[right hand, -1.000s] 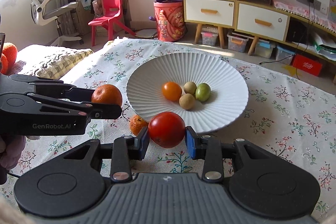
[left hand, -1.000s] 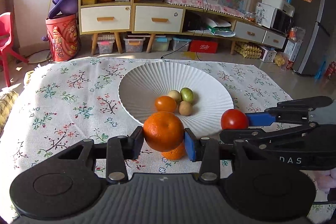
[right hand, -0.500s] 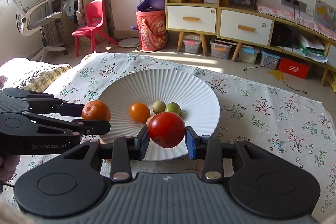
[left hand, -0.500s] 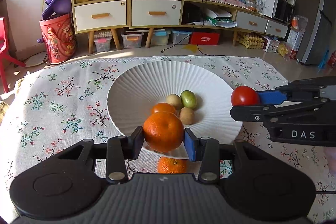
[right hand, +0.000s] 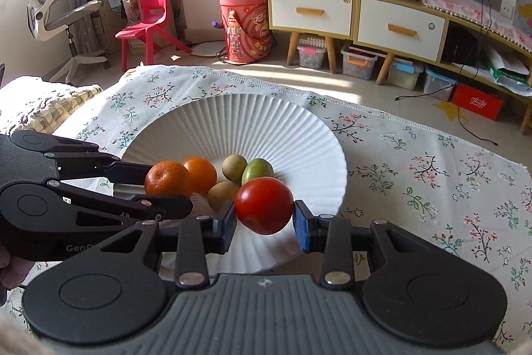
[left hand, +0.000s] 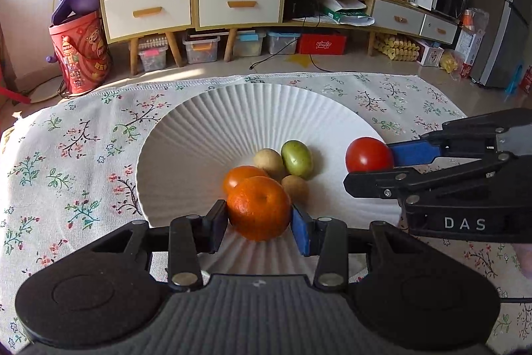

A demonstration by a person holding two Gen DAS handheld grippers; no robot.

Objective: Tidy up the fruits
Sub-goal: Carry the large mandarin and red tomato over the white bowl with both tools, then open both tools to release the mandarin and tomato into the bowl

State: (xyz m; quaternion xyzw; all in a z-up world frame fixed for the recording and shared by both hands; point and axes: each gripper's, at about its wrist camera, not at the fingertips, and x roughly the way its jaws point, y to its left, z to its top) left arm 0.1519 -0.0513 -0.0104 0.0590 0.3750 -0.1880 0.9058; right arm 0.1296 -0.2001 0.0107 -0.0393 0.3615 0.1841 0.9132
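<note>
The left tool [left hand: 259,218] is clamped on a round, dimpled orange mandarin [left hand: 258,208], pads pressing both sides; the right tool [right hand: 265,220] is clamped on a smooth, glossy red tomato [right hand: 264,205] in the same manner. Both fruits hang over the near part of the wide, ribbed white plate [left hand: 266,108], which sits on the desk covered by a floral-print white cloth [left hand: 66,142]. The plate's centre already carries a smooth orange round fruit [right hand: 200,173], a green oval fruit [left hand: 296,158] and two small tan round fruits [left hand: 268,159]; the mandarin hangs just near and above the orange round fruit, the tomato to the right of the group.

The step in hand appears to be the placing of both fruits on the plate. To do it well: lower each tool until its fruit is close above a bare ribbed area near the group, not on top of another fruit; open the pads only slightly and slowly, since round fruit is likely to roll toward the centre; keep the two tools apart so that they do not collide; withdraw upward and toward the near edge.
</note>
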